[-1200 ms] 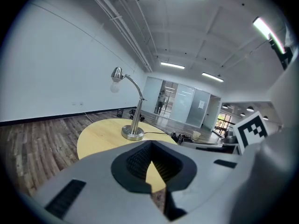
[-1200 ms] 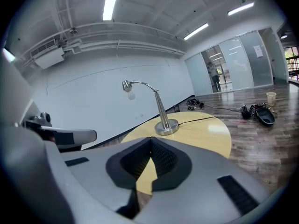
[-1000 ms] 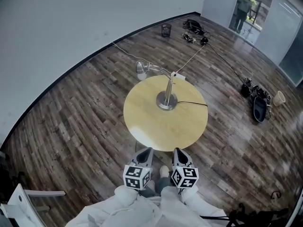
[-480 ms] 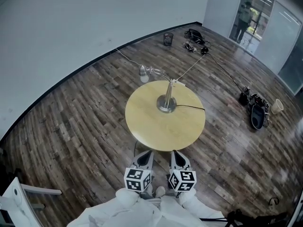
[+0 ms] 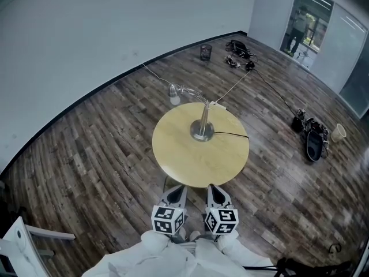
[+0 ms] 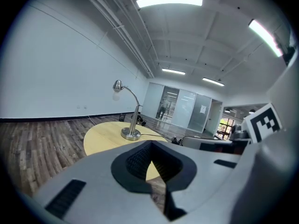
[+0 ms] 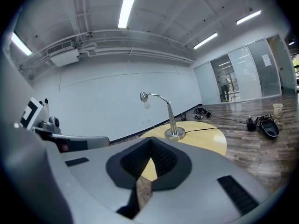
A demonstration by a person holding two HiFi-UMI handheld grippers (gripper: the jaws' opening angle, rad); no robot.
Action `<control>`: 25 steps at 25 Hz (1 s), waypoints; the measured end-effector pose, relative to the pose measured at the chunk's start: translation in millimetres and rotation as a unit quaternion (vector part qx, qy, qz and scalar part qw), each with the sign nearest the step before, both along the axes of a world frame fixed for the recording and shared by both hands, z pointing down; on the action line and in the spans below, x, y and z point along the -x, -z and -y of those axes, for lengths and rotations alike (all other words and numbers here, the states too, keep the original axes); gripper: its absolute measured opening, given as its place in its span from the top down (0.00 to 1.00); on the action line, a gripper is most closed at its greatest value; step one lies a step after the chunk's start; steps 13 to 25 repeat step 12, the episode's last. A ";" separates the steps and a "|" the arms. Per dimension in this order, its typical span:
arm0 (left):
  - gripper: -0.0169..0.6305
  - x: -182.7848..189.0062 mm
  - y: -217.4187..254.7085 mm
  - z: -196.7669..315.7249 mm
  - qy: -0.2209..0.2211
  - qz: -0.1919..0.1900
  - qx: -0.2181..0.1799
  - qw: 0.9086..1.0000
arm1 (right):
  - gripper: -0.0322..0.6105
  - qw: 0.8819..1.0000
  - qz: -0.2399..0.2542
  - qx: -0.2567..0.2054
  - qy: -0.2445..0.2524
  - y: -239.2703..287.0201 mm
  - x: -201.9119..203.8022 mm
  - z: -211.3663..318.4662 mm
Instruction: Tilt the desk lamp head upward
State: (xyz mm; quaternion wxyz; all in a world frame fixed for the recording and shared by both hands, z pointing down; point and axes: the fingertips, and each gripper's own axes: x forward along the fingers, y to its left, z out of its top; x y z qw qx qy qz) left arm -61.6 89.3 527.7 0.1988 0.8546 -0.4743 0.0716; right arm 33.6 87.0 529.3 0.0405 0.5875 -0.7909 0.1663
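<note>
Both grippers hover side by side close to the person's body, aimed slightly downward. The left gripper [image 5: 176, 190] has its jaws together on nothing, and the right gripper [image 5: 214, 189] matches it. Beyond them the desk lamp [image 5: 202, 126] stands just past the centre of the round yellow table [image 5: 185, 161]. The lamp head [image 5: 173, 94] droops far-left over the dark wood floor [image 5: 86, 149].

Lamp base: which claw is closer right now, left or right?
Right, marginally. The right claw sits short of the near edge of the table, almost in line with the lamp base; the left claw is equally short but further off to the side.
</note>
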 end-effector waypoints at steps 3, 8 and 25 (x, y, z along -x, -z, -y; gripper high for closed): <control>0.97 -5.9 1.0 3.5 -0.002 0.003 -0.003 1.000 | 0.94 1.000 0.001 -0.003 0.001 1.1 -4.0 3.8; 0.97 -11.5 -1.0 7.8 -0.005 0.008 -0.004 1.000 | 0.94 1.000 0.002 -0.005 0.003 1.3 -7.2 9.3; 0.97 -12.4 -3.7 13.0 -0.004 0.009 -0.001 1.000 | 0.94 1.000 0.001 -0.005 0.004 0.0 -9.2 13.8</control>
